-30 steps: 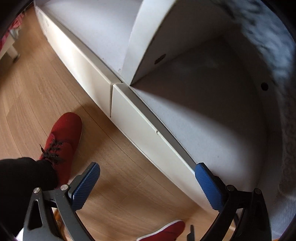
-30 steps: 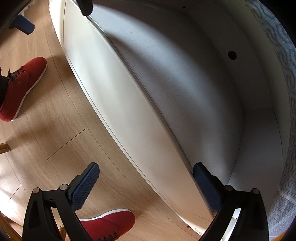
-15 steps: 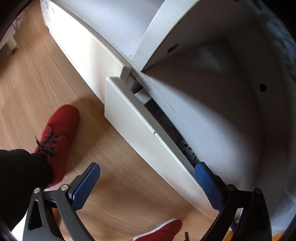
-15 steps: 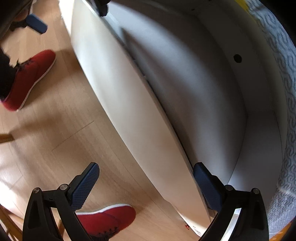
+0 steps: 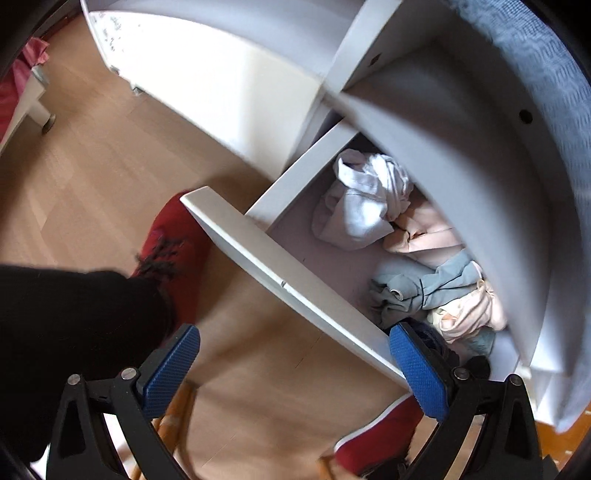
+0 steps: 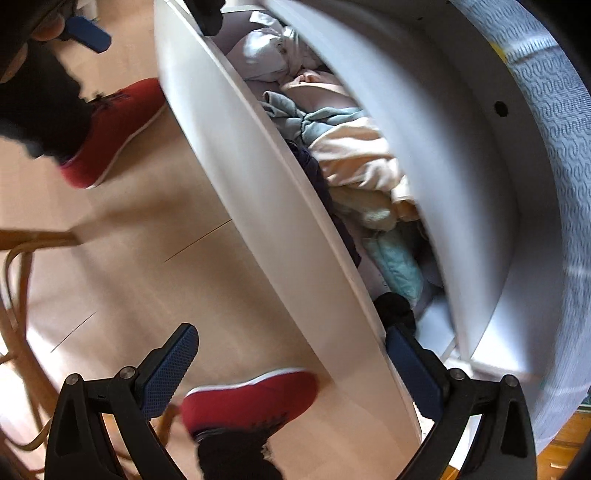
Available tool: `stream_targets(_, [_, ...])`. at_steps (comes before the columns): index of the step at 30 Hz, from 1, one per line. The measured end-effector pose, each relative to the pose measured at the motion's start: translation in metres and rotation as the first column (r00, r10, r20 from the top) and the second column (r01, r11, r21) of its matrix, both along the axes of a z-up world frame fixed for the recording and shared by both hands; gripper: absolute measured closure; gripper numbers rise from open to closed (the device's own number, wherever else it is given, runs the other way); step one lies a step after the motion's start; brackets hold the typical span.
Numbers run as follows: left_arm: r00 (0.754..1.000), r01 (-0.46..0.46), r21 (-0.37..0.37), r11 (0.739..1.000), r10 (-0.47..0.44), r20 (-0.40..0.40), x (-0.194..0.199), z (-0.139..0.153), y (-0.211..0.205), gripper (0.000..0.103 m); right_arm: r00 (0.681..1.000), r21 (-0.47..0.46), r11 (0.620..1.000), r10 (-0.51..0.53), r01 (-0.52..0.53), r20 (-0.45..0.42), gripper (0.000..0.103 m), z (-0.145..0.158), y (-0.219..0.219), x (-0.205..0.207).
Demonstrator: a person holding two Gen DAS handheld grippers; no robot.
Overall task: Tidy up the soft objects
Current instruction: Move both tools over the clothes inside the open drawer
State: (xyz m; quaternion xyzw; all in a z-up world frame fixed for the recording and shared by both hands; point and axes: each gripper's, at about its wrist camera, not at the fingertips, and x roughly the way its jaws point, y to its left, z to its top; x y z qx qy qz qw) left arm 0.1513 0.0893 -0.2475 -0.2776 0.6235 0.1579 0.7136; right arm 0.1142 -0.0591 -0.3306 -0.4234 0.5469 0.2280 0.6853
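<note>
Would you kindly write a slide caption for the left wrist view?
Open left gripper straddles the front panel of a pulled-out white drawer holding crumpled clothes.

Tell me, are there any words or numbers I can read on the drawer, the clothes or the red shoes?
None can be read.
Drawer front: plain white, no label.
Clothes in the drawer: no print or tag shows.
Red shoes: blurred, no brand visible.
Cabinet front at upper left: small dark specks, too blurred to tell whether they are writing.

Crumpled clothes (image 5: 406, 240) in open drawer (image 5: 295, 280)
</note>
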Motion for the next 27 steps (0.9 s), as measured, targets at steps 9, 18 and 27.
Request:
stream_targets(9, [0.992,0.086,0.021,0.996,-0.083,-0.098,-0.029,0.004,0.005,0.000,0.996,0.000,1.000,0.017,-0.017,-0.089,0.000,0.007,-0.002,-0.041])
stream_targets(18, [0.993,0.055,-0.008,0.998,-0.056,-0.106,-0.024,-0.009,0.006,0.000,0.991,0.064,0.998,-0.016,0.024,-0.134,0.000,0.010,-0.012,-0.040])
stream_targets(27, [0.991,0.102,0.044,0.994,-0.098,-0.096,-0.022,-0.005,-0.002,0.000,0.942,0.231,0.937,-0.193,0.260,-0.275,0.002,0.038,-0.026,0.002])
